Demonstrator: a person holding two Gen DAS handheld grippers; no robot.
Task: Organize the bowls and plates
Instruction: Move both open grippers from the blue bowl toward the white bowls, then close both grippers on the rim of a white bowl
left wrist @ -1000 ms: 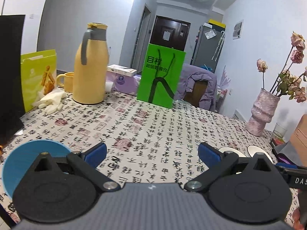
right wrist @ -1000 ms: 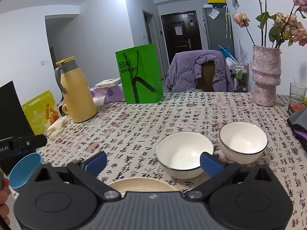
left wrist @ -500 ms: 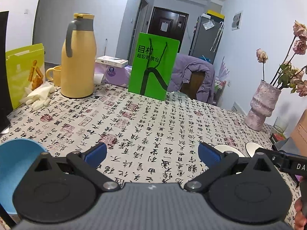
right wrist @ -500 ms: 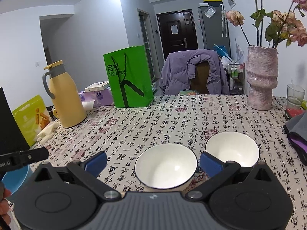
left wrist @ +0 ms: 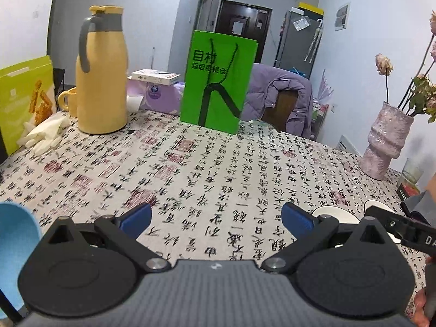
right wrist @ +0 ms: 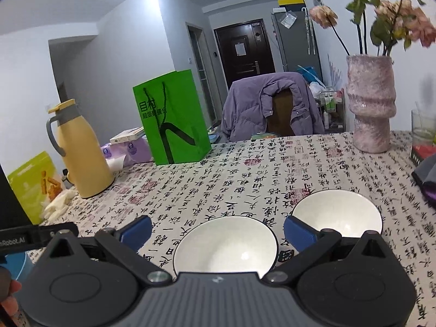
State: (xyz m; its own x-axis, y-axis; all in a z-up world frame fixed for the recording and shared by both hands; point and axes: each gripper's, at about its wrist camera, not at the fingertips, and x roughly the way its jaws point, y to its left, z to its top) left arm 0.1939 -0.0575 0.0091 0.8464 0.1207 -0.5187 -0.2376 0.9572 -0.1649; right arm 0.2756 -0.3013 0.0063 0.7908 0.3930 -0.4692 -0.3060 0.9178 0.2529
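Note:
Two white bowls with dark rims sit on the patterned tablecloth in the right wrist view: the nearer bowl (right wrist: pixel 226 245) lies between my right gripper's (right wrist: pixel 216 230) wide-apart blue pads, and the second bowl (right wrist: pixel 338 212) stands just behind the right pad. My right gripper is open and holds nothing. In the left wrist view my left gripper (left wrist: pixel 216 219) is open over bare tablecloth. A blue bowl (left wrist: pixel 16 256) shows at the far left edge, partly cut off. The white bowls (left wrist: pixel 335 215) peek out behind the left gripper's right finger.
A yellow thermos jug (left wrist: pixel 100 70), a green paper bag (left wrist: pixel 218 81), a snack box (left wrist: pixel 24 100) and white gloves (left wrist: pixel 43 136) line the far left of the table. A pink vase with flowers (right wrist: pixel 370 103) and a glass (right wrist: pixel 422 122) stand at the right. A chair with a purple jacket (right wrist: pixel 269 106) is behind.
My right gripper moved forward and left, so the nearer white bowl now lies between its pads; the cream plate dropped out of view. The left gripper shifted, and the blue bowl slid to the left edge.

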